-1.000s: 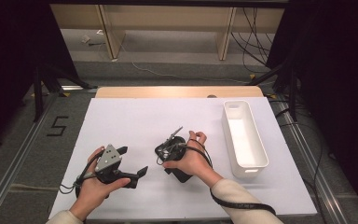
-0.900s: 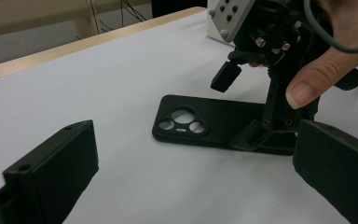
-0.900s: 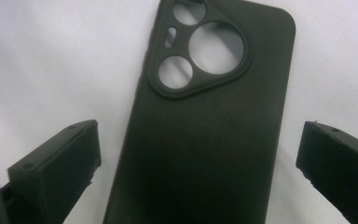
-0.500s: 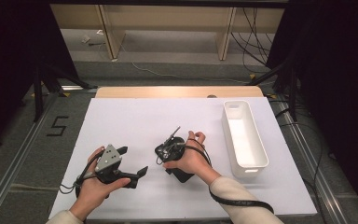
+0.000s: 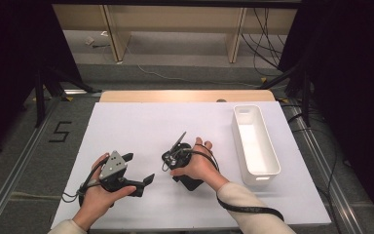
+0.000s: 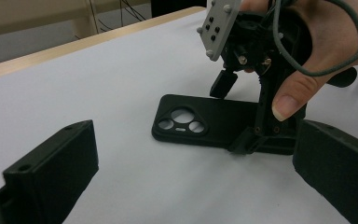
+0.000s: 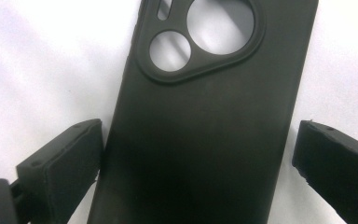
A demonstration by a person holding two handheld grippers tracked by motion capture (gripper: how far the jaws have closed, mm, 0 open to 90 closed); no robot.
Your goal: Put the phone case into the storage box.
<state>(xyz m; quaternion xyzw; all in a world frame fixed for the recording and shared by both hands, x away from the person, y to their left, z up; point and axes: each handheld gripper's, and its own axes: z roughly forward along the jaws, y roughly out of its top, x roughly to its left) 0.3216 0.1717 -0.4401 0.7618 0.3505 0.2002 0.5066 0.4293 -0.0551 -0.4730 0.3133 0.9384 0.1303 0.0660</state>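
White table sheet [image 5: 141, 131], grey floor [image 5: 175, 48] at frame top. Black phone case [image 7: 205, 140] flat, long axis up-frame, camera cutouts topmost. My right gripper [image 7: 200, 163] straddles it, jaws apart; my left gripper [image 6: 191, 182] gapes empty.

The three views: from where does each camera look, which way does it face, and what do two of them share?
High view: above the person's side, facing forward and down on the white table and white bin; both hands, left gripper and right gripper show.
Left gripper view: low over the table, facing the black phone case and the person's right hand; its own fingers show, spread.
Right gripper view: close above the case, looking down; its fingers flank the case.
Both gripper views share the phone case.
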